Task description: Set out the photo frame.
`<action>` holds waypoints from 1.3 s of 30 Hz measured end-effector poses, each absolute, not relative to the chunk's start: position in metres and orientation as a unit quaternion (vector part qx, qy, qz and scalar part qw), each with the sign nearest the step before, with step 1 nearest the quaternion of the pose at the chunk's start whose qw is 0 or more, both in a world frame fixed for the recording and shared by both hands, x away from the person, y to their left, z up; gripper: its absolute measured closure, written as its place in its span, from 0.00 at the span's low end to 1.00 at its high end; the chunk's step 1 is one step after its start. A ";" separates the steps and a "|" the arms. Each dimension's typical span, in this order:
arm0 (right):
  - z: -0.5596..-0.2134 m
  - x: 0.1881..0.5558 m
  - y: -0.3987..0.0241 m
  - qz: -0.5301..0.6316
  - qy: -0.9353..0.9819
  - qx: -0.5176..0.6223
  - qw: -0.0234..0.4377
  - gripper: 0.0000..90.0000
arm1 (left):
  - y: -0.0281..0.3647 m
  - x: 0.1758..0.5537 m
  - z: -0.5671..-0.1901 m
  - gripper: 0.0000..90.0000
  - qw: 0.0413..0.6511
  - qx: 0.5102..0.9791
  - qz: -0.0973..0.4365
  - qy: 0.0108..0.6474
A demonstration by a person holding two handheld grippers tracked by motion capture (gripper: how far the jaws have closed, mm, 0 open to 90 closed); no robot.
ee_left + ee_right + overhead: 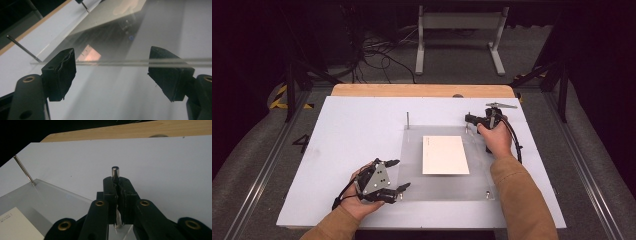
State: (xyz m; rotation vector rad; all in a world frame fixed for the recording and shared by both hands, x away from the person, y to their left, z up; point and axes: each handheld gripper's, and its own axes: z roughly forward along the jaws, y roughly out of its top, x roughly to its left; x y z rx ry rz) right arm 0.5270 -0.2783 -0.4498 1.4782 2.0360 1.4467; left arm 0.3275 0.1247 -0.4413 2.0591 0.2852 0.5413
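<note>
At the far right corner of the clear acrylic plate [412, 165], our right gripper [473, 119] has its jaws pinched tight on an upright metal pin [115, 173], whose long axis stands vertical, its top poking above the jaws. A second pin [407, 120] rises bare at the plate's far left corner. Our left gripper [398, 176] sits at the plate's near left edge with jaws spread wide and nothing between the pads; in the left gripper view the plate's edge [120, 63] runs across from one jaw to the other, just ahead. A white card [444, 154] lies under the plate on the table [347, 130]. We judge the left hand nearer that edge, so it would move straight forward.
</note>
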 end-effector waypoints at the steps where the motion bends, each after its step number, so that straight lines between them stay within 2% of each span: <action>1: -0.450 0.527 -0.278 0.496 0.695 0.507 0.118 0.94 | 0.124 0.328 -0.441 0.25 0.481 0.841 0.221 0.116; 6: -0.452 0.527 -0.279 0.498 0.694 0.507 0.113 0.93 | 0.119 0.331 -0.440 0.27 0.497 0.832 0.220 0.112; 10: -0.454 0.528 -0.278 0.497 0.695 0.507 0.111 0.93 | 0.116 0.333 -0.440 0.33 0.501 0.829 0.224 0.106; 13: -0.454 0.528 -0.277 0.494 0.699 0.505 0.115 0.93 | 0.117 0.331 -0.438 0.51 0.515 0.816 0.245 0.093; 15: -0.453 0.527 -0.276 0.490 0.701 0.504 0.120 0.94 | 0.117 0.331 -0.436 0.56 0.521 0.812 0.247 0.095; 22: -0.451 0.526 -0.276 0.486 0.704 0.505 0.117 0.92 | 0.118 0.332 -0.434 0.60 0.522 0.811 0.248 0.093; 24: -0.447 0.525 -0.275 0.472 0.716 0.497 0.133 0.85 | 0.119 0.333 -0.434 0.60 0.524 0.810 0.245 0.096; 26: -0.444 0.522 -0.277 0.476 0.719 0.485 0.148 0.71 | 0.119 0.334 -0.433 0.60 0.526 0.809 0.242 0.098; 31: -0.428 0.508 -0.282 0.477 0.734 0.448 0.183 0.63 | 0.119 0.335 -0.431 0.59 0.527 0.810 0.238 0.101; 39: -0.407 0.470 -0.294 0.511 0.724 0.420 0.196 0.51 | 0.119 0.338 -0.426 0.59 0.530 0.810 0.229 0.108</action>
